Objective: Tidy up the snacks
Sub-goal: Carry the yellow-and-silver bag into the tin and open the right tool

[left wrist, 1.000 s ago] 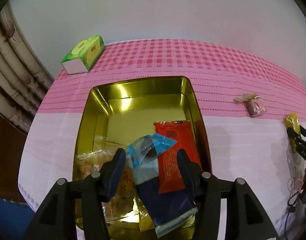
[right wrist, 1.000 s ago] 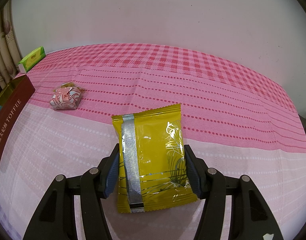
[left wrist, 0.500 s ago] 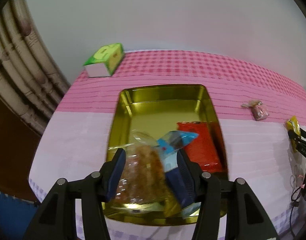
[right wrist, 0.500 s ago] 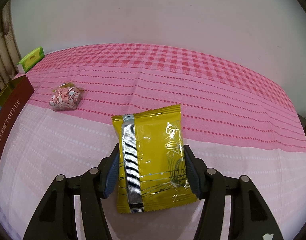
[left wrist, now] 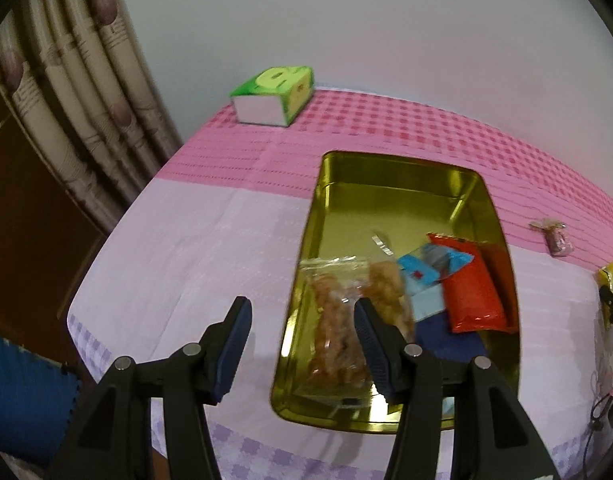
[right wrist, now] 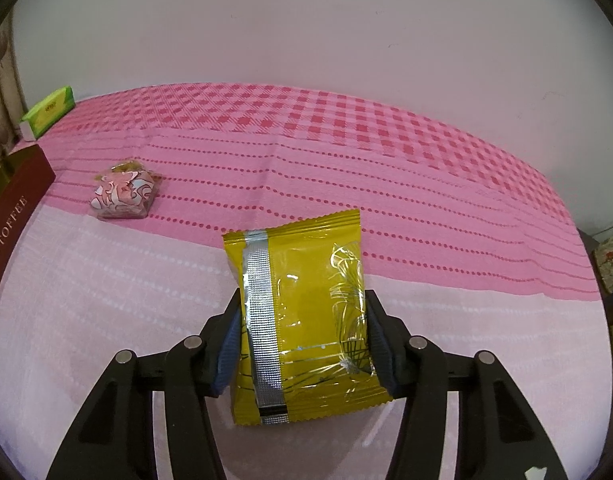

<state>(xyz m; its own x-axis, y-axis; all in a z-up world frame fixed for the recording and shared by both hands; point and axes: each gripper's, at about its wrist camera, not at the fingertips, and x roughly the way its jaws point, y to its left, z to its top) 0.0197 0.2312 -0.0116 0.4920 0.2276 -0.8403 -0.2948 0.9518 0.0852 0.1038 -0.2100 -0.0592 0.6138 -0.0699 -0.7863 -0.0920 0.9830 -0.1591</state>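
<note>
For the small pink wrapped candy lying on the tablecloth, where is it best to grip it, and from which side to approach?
Probably grip the pink wrapped candy across its plump middle, coming from above with one finger on each side. It lies alone on the tablecloth, with free cloth all around. The crinkled twist at its far end looks too thin for a firm hold.

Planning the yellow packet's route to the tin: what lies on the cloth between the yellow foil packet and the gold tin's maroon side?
Right wrist view: only the small pink-patterned wrapped sweet lies between yellow foil packet and maroon tin side.
</note>
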